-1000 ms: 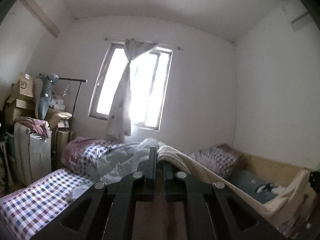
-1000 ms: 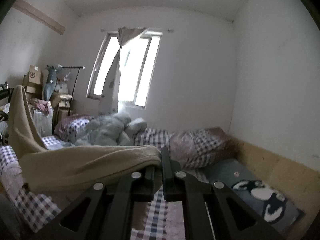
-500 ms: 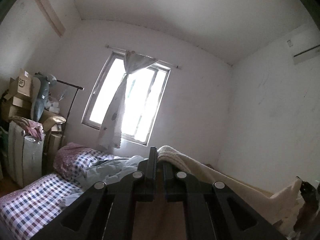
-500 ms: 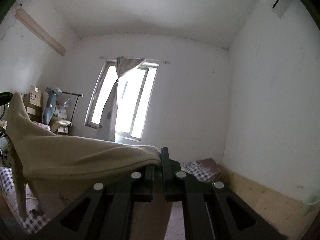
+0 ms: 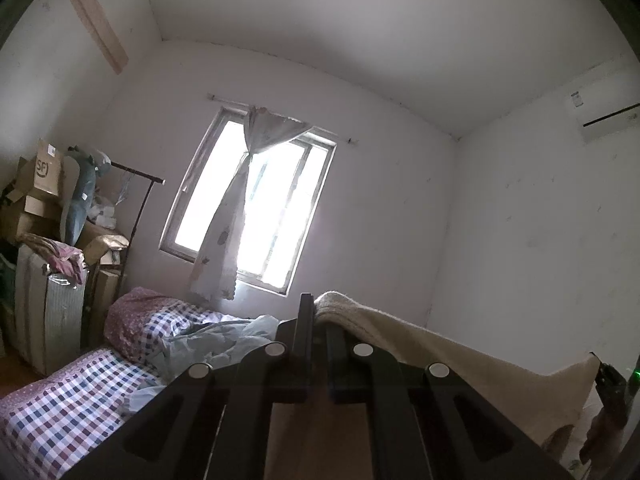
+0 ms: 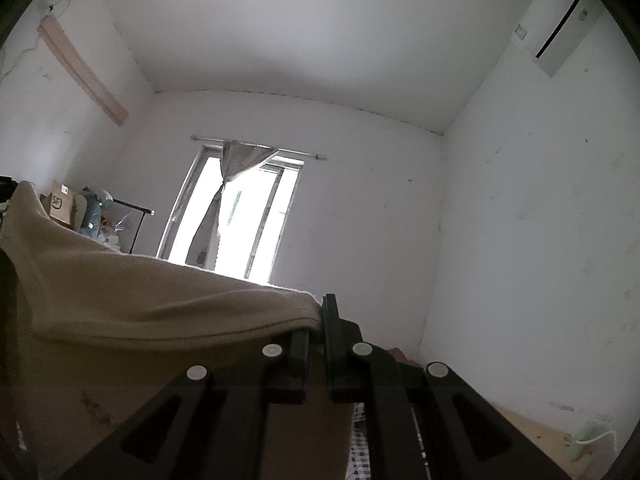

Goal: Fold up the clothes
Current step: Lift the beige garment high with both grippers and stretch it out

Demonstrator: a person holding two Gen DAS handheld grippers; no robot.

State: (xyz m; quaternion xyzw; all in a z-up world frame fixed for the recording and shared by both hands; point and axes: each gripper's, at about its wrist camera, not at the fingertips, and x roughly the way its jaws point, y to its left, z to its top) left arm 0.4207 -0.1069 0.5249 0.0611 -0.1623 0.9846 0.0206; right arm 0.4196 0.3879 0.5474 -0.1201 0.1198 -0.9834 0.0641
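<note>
Beige garment (image 5: 460, 354) hung stretched between both grippers, lifted above the checked bed (image 5: 68, 396); the left gripper (image 5: 316, 314) was closed on one corner, cloth trailing off to its right — the right gripper (image 6: 320, 316) was clamped on the other corner, fabric draping away to its left; the window (image 5: 256, 208) lay ahead of both.

Bed (image 5: 60, 412) with checked sheet; a patterned pillow (image 5: 136, 320) and a crumpled pale blue quilt (image 5: 216, 340) lie on it near the window wall.
</note>
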